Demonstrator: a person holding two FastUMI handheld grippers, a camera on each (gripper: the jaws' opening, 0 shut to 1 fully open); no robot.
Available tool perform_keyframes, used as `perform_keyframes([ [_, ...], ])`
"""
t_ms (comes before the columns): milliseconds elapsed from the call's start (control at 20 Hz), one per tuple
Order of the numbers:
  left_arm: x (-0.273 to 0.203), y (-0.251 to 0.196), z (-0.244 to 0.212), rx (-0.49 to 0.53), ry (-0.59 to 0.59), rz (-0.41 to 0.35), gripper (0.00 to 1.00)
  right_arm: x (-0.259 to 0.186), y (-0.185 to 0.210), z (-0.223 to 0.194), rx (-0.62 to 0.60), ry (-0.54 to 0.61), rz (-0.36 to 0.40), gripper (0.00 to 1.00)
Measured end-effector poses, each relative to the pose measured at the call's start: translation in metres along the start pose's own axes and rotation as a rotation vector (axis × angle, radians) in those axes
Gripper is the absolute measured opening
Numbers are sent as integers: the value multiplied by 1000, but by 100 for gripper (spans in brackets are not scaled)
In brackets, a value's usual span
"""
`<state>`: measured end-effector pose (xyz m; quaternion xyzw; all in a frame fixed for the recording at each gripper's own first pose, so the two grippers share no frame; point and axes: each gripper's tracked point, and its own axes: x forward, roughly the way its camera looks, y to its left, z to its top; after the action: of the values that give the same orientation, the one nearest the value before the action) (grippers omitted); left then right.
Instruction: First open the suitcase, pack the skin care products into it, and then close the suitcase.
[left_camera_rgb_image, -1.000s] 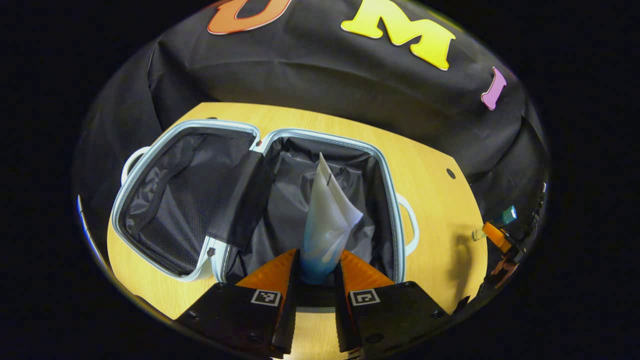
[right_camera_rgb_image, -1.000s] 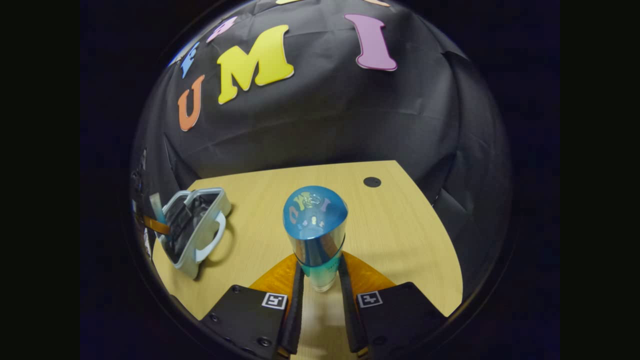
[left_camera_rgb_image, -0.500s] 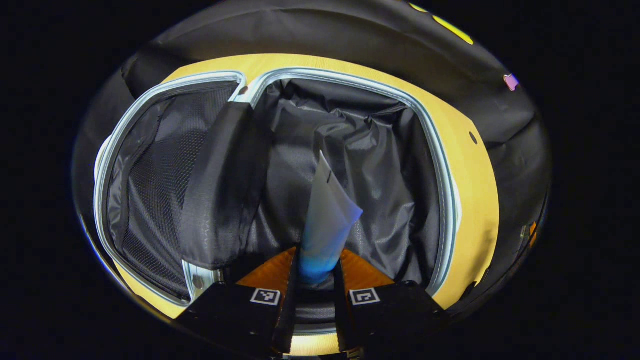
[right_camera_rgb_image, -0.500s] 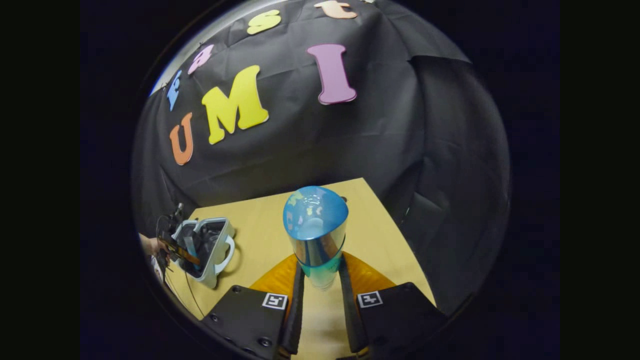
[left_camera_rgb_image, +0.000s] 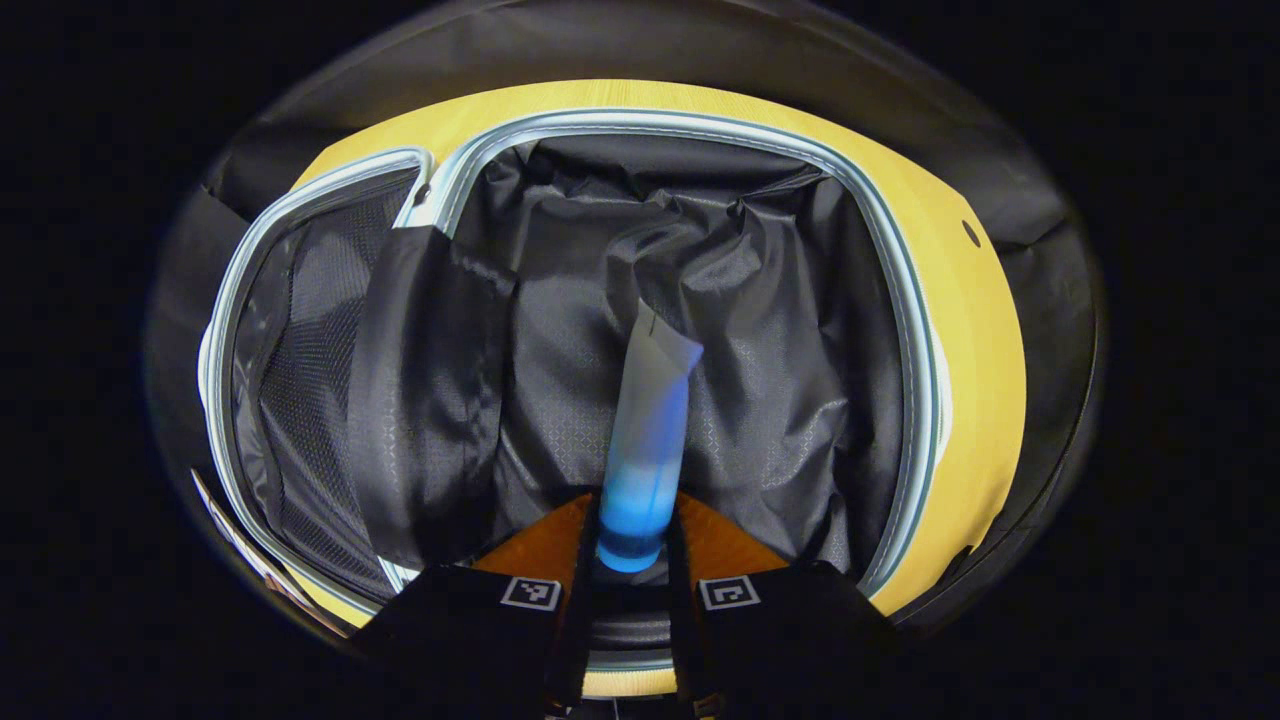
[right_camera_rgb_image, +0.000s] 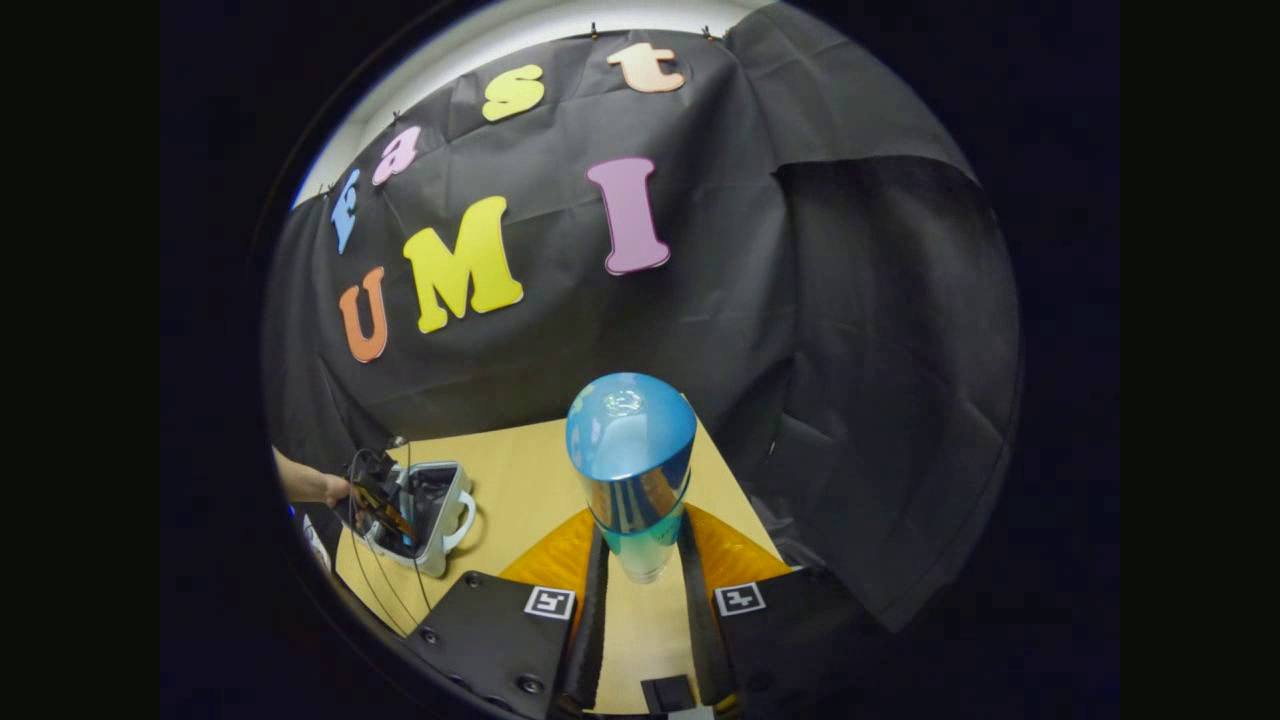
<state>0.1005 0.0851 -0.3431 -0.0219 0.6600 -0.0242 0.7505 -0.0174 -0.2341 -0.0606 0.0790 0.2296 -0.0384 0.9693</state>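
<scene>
Lower now: your left gripper (left_camera_rgb_image: 632, 520), clamped on the white-to-blue squeeze tube (left_camera_rgb_image: 645, 440), hangs over the open pale-blue suitcase's (left_camera_rgb_image: 905, 330) black-lined right half. Tube's long axis runs away from you, crimped end forward. Your right gripper (right_camera_rgb_image: 643, 560) grips the blue-capped clear bottle (right_camera_rgb_image: 632, 470), upright, raised. Opening done; packing, closing remain.

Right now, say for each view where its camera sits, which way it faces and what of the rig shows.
Left gripper view: rides the left gripper, facing down into the open suitcase; its fingers clamp a tube.
Right gripper view: rides the right gripper, facing over the table toward the booth wall; its fingers clamp a bottle.
Shared: the suitcase, far left in the right gripper view, with the left gripper and a hand.
</scene>
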Motion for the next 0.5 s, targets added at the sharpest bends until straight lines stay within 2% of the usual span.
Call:
perform_keyframes([
  [50, 1, 0, 1, 4, 5, 8, 43, -12, -2, 2, -4, -7, -8, 34],
  [100, 3, 0, 2, 9, 9, 15, 37, -21, -4, 2, -3, -11, -17, 34],
  [150, 5, -1, 1, 9, 18, 15, 37, -31, -7, 2, 2, -12, -26, 34],
  [200, 8, -2, -1, -1, 30, 10, 45, -39, -11, 1, 10, -10, -38, 34],
  [250, 7, -3, 0, -7, 33, 12, 37, -48, -17, -1, 21, -9, -53, 34],
  [350, 9, -3, 1, 4, 26, 9, 39, -62, -25, -4, 29, -6, -82, 30],
  [400, 8, -4, 2, -1, 19, 8, 39, -69, -25, -7, 19, 0, -87, 34],
  [500, 9, -5, 1, -13, 7, -8, 42, -81, -11, -7, -16, 2, -69, 34],
])
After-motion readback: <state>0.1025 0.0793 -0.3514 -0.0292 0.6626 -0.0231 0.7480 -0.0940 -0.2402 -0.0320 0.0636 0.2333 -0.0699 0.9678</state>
